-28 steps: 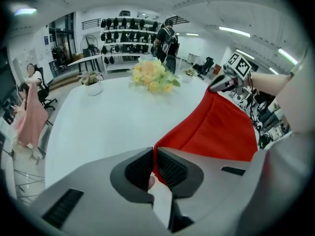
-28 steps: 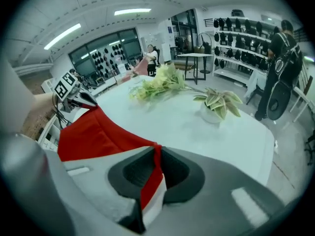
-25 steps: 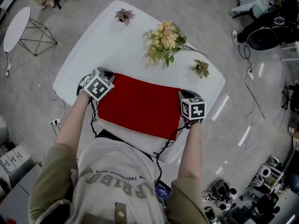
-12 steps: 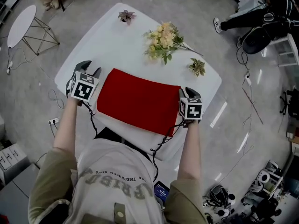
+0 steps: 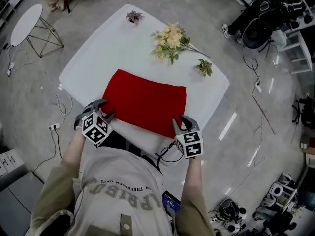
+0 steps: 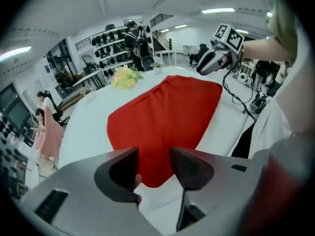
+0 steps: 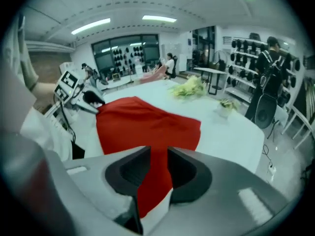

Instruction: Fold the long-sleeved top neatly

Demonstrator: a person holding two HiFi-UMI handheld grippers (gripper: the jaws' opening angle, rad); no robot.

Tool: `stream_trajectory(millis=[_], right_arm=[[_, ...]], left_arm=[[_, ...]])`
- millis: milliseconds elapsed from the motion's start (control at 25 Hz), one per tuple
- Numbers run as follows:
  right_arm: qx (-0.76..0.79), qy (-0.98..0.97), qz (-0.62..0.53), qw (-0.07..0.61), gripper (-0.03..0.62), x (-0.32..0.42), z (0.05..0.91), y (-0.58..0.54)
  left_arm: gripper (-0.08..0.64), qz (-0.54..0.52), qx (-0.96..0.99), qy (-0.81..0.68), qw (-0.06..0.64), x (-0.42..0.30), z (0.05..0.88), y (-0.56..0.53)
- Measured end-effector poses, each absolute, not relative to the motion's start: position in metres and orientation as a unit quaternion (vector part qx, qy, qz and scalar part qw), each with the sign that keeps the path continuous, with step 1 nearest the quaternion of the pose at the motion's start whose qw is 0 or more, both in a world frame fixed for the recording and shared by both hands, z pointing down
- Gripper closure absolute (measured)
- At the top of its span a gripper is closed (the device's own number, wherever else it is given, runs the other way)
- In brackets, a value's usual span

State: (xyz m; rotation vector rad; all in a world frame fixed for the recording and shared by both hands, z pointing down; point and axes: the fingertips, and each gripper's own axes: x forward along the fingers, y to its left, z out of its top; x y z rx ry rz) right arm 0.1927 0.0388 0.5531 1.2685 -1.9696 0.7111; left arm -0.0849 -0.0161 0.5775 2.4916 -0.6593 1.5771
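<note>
The red long-sleeved top (image 5: 145,102) lies folded into a flat rectangle on the white table (image 5: 98,58). My left gripper (image 5: 100,108) hovers at its near left corner. Its jaws have just been opening and stand apart with nothing between them. In the left gripper view the top (image 6: 167,112) lies beyond the left gripper (image 6: 154,163). My right gripper (image 5: 182,123) hangs over the near right corner. Its jaws have also just been opening; a narrow gap shows between them, and the top (image 7: 147,122) lies flat below the right gripper (image 7: 158,166), not pinched.
A bouquet of pale flowers (image 5: 170,41) lies at the table's far side, with one small plant (image 5: 132,16) at the far corner and another (image 5: 203,68) to the right. A round side table (image 5: 27,23) and cables stand on the floor at the left.
Both grippers have pulled back from the left and right ends of the top toward its near edge, closer to the person. The top lies still.
</note>
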Motion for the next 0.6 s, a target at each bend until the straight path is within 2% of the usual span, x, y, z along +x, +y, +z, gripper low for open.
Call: stream_trajectory(millis=[160, 400, 480, 600], right_arm=[[0.461, -0.736, 0.281, 0.408, 0.499, 0.184, 0.598, 0.075], [0.474, -0.727, 0.286, 0.405, 0.499, 0.189, 0.602, 0.075], [0.498, -0.736, 0.263, 0.375, 0.499, 0.192, 0.580, 0.071], [0.576, -0.747, 0.205, 0.261, 0.499, 0.201, 0.518, 0.060]], left_arm=[[0.342, 0.542, 0.814, -0.200, 0.059, -0.089, 0.596, -0.012], [0.309, 0.493, 0.826, -0.227, 0.153, -0.096, 0.595, -0.018], [0.304, 0.470, 0.832, -0.250, 0.156, -0.098, 0.579, -0.021], [0.305, 0.399, 0.847, -0.311, 0.161, -0.098, 0.535, -0.027]])
